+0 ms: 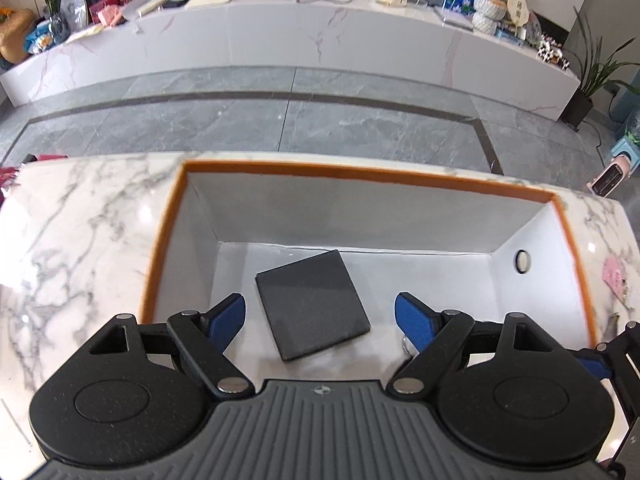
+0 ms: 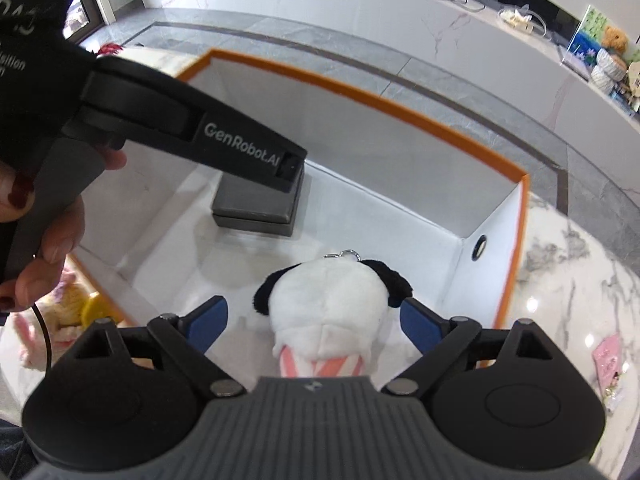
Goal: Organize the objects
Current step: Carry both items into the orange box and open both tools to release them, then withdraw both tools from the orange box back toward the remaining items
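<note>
An open box with an orange rim (image 1: 360, 174) and white inside stands on the marble table; it also shows in the right wrist view (image 2: 400, 110). A dark grey square case (image 1: 312, 304) lies on its floor, seen too in the right wrist view (image 2: 256, 210). My left gripper (image 1: 320, 316) is open above the case, not touching it. My right gripper (image 2: 316, 320) is open, its jaws either side of a white plush dog with black ears (image 2: 332, 304) lying in the box. The left gripper's body (image 2: 180, 120) crosses the right wrist view.
A pink card (image 1: 616, 280) lies on the table right of the box, also in the right wrist view (image 2: 608, 364). A pink and yellow plush toy (image 2: 60, 320) lies left of the box. Grey tiled floor and a long white counter lie beyond.
</note>
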